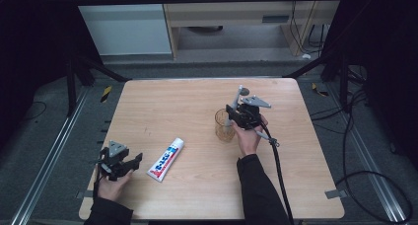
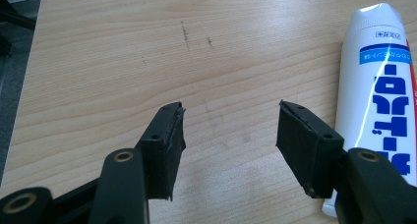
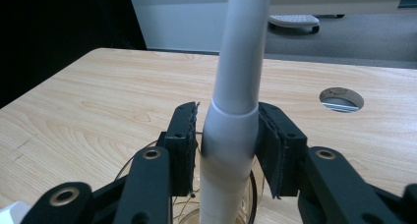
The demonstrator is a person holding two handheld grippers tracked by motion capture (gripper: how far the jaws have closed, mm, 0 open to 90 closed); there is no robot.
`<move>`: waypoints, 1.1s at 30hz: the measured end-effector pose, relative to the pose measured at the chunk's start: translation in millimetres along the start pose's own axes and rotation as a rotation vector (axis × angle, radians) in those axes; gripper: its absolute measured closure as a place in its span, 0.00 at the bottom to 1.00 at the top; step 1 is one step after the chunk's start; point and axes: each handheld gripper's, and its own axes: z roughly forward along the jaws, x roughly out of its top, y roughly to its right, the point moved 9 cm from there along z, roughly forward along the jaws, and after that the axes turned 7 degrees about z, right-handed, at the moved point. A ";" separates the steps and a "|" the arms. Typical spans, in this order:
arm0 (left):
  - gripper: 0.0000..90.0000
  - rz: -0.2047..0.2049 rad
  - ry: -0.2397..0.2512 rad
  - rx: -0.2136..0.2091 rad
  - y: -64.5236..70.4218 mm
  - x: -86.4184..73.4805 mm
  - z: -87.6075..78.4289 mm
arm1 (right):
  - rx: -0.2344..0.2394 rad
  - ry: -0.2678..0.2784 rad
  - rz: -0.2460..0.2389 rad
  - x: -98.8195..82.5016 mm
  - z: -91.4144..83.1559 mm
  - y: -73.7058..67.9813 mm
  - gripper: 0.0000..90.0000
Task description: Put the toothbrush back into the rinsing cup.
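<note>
Jaws of right gripper (image 3: 227,135) loosely flanking grey toothbrush handle (image 3: 236,86) in glass cup (image 1: 224,125) — left gripper (image 2: 230,135) jaws spread.

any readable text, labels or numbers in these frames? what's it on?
On the toothpaste tube: large blue Japanese katakana along its side, cropped by the frame edge; one stroke reads "ー", the rest cannot be made out whole.
Near the tube's cap end: a small blue boxed label, too small to read.
In the high view the tube's print is too blurred to read.
No other text.
</note>
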 end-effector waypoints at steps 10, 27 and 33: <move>0.48 0.001 0.001 0.000 0.1 0.2 -0.3 | -0.011 -0.008 -0.002 0.1 -1.5 2.5 0.62; 0.48 -0.001 0.006 0.001 0.0 0.8 -1.3 | -0.037 -0.037 -0.028 -2.0 -9.8 2.3 0.43; 0.48 0.000 0.008 0.001 0.4 1.3 -1.4 | -0.039 -0.040 -0.020 -2.3 -22.6 7.6 0.40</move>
